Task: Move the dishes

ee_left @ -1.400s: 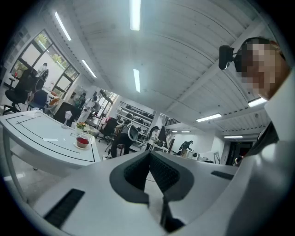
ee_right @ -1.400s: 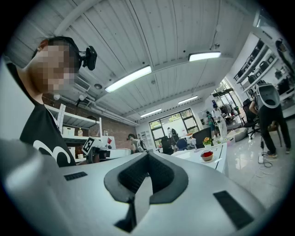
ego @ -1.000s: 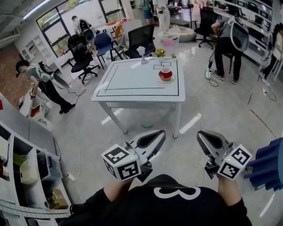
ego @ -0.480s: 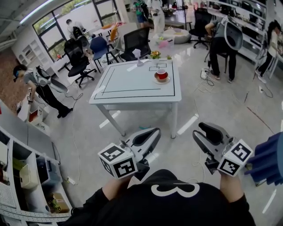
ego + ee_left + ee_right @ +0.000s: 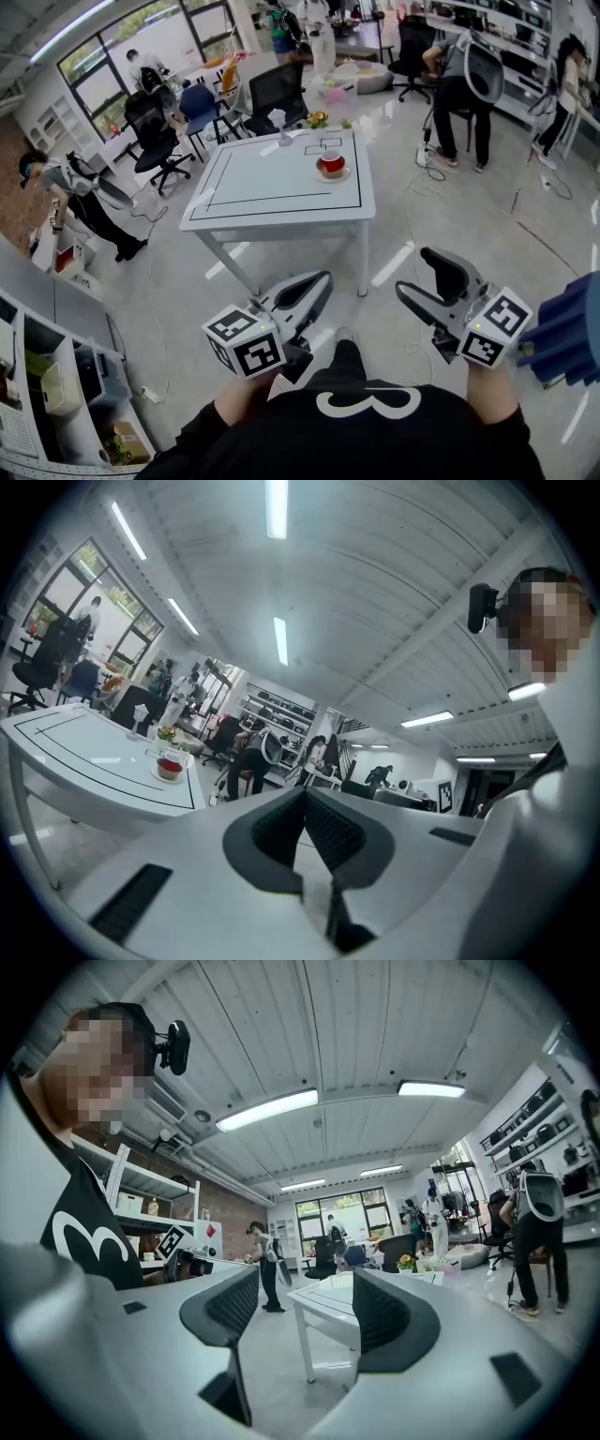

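Note:
A red cup on a white saucer (image 5: 331, 166) stands near the far right corner of a white table (image 5: 272, 187) with black lines, some way ahead of me across the floor. The left gripper view has the cup (image 5: 171, 765) at left on that table (image 5: 75, 757). My left gripper (image 5: 319, 284) is held low by my body, shut with nothing in it; its pads meet in the left gripper view (image 5: 305, 801). My right gripper (image 5: 424, 275) is beside it, open and empty, its jaws well apart (image 5: 305, 1288). Both are far from the table.
A small flower pot (image 5: 317, 118) and a white object (image 5: 281, 127) stand at the table's far edge. Office chairs (image 5: 281, 89) and several people are behind the table. Shelves (image 5: 37, 366) line the left. A blue object (image 5: 574, 328) is at my right.
The right gripper's jaws have opened wider. The table has shifted slightly left in the head view. The left gripper stays shut.

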Action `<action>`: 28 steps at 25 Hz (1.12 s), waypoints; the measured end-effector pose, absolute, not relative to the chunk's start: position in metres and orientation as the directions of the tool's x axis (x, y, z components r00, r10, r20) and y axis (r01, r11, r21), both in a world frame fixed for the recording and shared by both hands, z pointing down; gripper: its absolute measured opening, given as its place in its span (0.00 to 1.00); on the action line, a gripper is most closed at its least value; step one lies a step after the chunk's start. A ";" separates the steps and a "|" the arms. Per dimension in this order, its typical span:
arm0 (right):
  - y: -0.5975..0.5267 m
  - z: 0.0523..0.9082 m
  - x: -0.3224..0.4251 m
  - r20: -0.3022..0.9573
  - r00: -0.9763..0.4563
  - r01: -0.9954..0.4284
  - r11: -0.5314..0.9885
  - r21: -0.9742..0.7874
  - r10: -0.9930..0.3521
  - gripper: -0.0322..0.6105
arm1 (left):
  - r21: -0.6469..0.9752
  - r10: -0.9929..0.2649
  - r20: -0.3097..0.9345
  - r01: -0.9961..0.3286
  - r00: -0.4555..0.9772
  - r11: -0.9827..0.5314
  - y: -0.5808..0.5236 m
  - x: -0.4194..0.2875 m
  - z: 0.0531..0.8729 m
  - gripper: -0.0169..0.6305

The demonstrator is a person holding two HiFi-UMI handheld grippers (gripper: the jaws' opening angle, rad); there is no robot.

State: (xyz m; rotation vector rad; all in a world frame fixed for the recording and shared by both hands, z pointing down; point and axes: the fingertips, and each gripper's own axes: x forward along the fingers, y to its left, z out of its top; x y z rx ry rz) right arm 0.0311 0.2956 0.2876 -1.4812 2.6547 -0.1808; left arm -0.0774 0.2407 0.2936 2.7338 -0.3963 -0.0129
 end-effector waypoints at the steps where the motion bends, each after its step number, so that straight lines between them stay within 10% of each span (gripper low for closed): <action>1: 0.291 0.291 0.034 -0.021 -0.519 -0.842 0.516 -0.155 -0.854 0.52 | 0.372 -0.270 0.045 -0.267 0.962 -0.889 0.236 -0.075 0.297 0.03; 28: -0.026 0.375 0.110 0.214 -0.443 -0.870 0.360 -0.336 -0.870 0.55 | 0.456 -0.292 0.173 -0.339 0.941 -0.823 -0.081 -0.030 0.363 0.03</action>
